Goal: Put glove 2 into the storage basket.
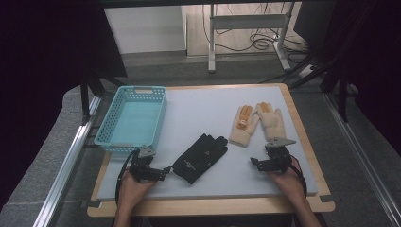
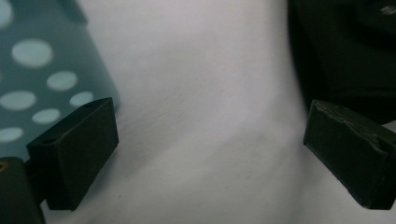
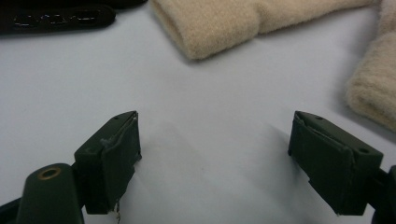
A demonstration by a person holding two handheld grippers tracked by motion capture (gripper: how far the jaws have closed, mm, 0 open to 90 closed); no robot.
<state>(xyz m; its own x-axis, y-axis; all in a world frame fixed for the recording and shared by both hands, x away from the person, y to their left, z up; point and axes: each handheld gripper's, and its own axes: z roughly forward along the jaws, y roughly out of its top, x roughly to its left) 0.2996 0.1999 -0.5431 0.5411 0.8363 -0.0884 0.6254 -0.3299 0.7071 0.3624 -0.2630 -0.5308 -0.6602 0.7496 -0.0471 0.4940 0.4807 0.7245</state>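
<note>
Lying flat near the counter's front edge: black fabric glove (image 1: pixel 200 157), ready for pickup. Hovering just left, left gripper (image 1: pixel 166 171), jaws spread. Waiting rightward, right gripper (image 1: pixel 255 162), jaws spread, facing cream knitted gloves (image 1: pixel 257 123). Sitting at back-left corner, turquoise perforated plastic basket (image 1: pixel 109 124).

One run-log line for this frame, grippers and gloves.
left gripper: open, beside black glove | right gripper: open, near cream gloves | basket: holds nothing
</note>
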